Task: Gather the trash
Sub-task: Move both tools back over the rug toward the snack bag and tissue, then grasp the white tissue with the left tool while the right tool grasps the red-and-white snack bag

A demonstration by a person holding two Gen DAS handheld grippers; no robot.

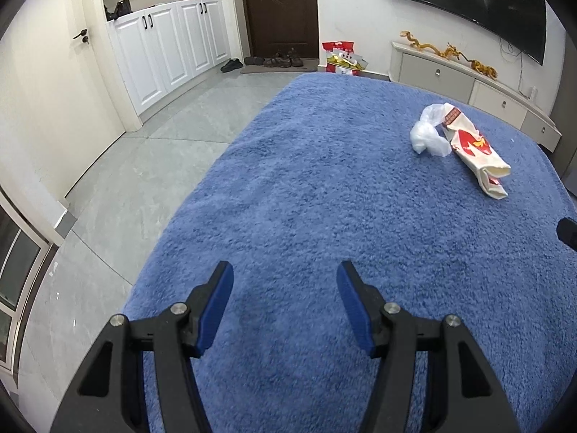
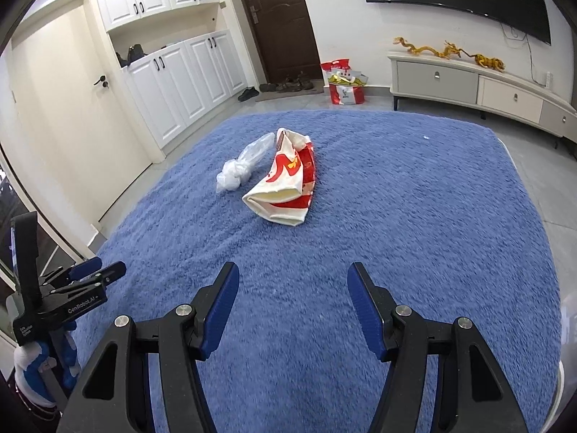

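Observation:
A crumpled red-and-white paper bag (image 2: 285, 180) lies on the blue fuzzy cloth (image 2: 396, 216) covering the table, with a knotted clear plastic bag (image 2: 241, 167) touching its left side. Both also show far right in the left wrist view, the paper bag (image 1: 476, 148) and the plastic bag (image 1: 429, 133). My right gripper (image 2: 293, 278) is open and empty, well short of the paper bag. My left gripper (image 1: 285, 278) is open and empty over the cloth (image 1: 306, 198), far left of the trash. The left gripper also shows at the left edge of the right wrist view (image 2: 97, 269).
The table's left edge drops to grey floor tiles (image 1: 126, 180). White cabinets (image 1: 162, 47), a dark door (image 2: 274, 18) with shoes, a red gift bag (image 2: 344, 79) on the floor, and a TV cabinet (image 2: 468, 83) with golden dragon figures stand beyond.

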